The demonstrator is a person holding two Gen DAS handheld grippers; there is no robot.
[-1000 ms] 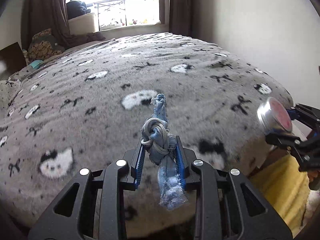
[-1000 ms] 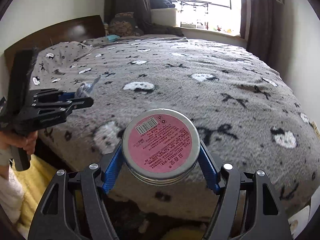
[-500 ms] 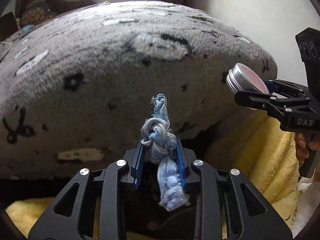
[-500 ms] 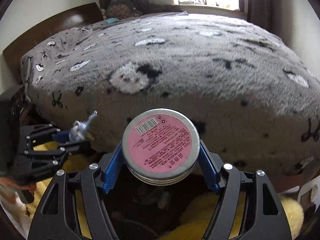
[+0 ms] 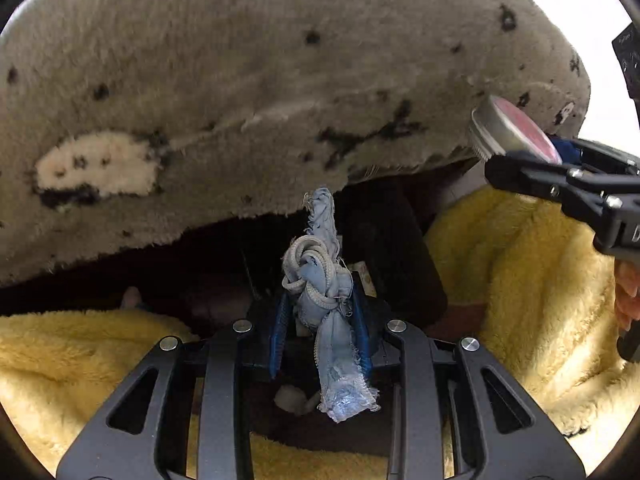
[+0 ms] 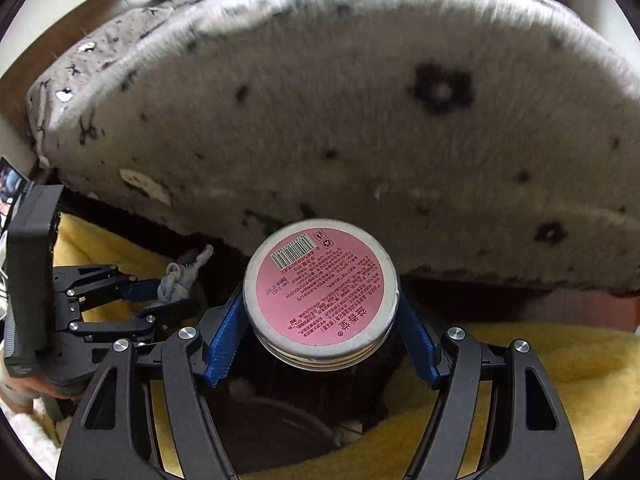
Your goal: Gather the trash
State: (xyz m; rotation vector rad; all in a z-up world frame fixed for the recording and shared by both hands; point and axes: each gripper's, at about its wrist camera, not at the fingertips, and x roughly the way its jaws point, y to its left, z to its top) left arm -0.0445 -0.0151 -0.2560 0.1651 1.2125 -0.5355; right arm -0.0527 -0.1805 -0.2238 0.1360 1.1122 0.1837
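Blue rag [image 5: 324,316] clamped in your left gripper [image 5: 320,316], tin [image 6: 320,294] in your right gripper [image 6: 320,316] — both have dropped below the bed edge [image 5: 280,120]. Bin looks close; release next.

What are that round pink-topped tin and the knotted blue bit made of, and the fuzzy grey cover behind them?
Round tin: looks like dull silvery metal, judging by its ridged rim, with a pink printed paper label.
Knotted blue scrap: faded woven cloth, likely denim, with frayed ends, tied with whitish cord.
Grey cover: plush fleece, going by its fuzzy pile; the fibre cannot be told.

Pink-labelled tin [image 6: 322,288]; pale-blue rag [image 5: 324,312]; yellow blanket [image 5: 520,280].
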